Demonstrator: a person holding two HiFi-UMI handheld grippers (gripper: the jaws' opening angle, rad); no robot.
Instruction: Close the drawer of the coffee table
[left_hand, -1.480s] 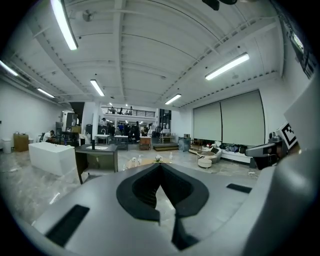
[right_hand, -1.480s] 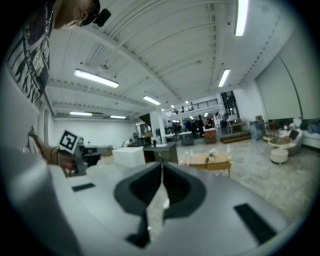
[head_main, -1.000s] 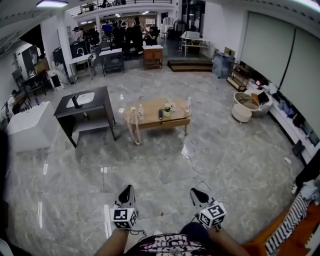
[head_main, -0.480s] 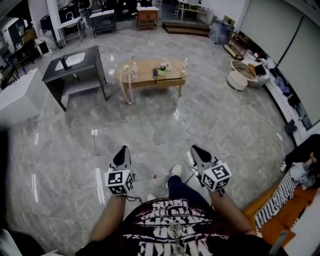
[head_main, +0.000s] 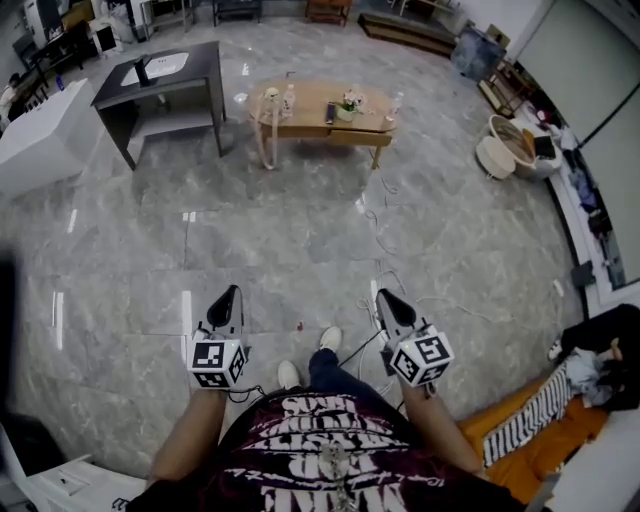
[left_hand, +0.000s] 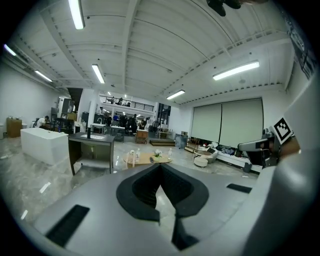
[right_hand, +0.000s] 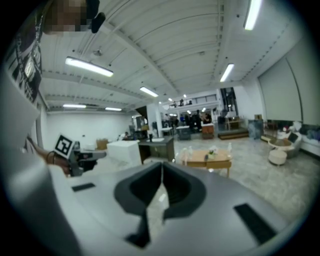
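Coffee table (head_main: 320, 100): light wood with an oval top, far off at the upper middle of the head view; small and distant beyond the jaws in both gripper views.
Drawer (head_main: 360, 136): box-shaped front under the right part of the top, seeming to stand out a little toward the camera; too small to tell how far.
On the top: bottles (head_main: 289, 98), a small plant (head_main: 349, 103), a dark flat item (head_main: 329, 113); a pale cord (head_main: 266, 140) hanging off the left end.
Writing: nothing legible on the table things; white lettering on the person's dark shirt (head_main: 330, 460), not readable; black-and-white square patterns on each gripper's cube.
Left gripper (head_main: 228, 296): clenched on nothing, tips meeting in its own view; low in the head view, pointing toward the table, well apart from it.
Right gripper (head_main: 384, 298): likewise pressed together and empty; beside the left one at about the same height in the head view, well apart from the drawer.
Room between: bare grey marble floor (head_main: 290, 230) from the shoes (head_main: 329, 338) up to the table; loose cables (head_main: 380, 205) trailing across it right of centre.
Edges: dark desk (head_main: 165, 75) just left of the table, white block (head_main: 40, 150) further left, round baskets (head_main: 505, 150) at right, orange and striped cloth (head_main: 550, 420) at lower right.
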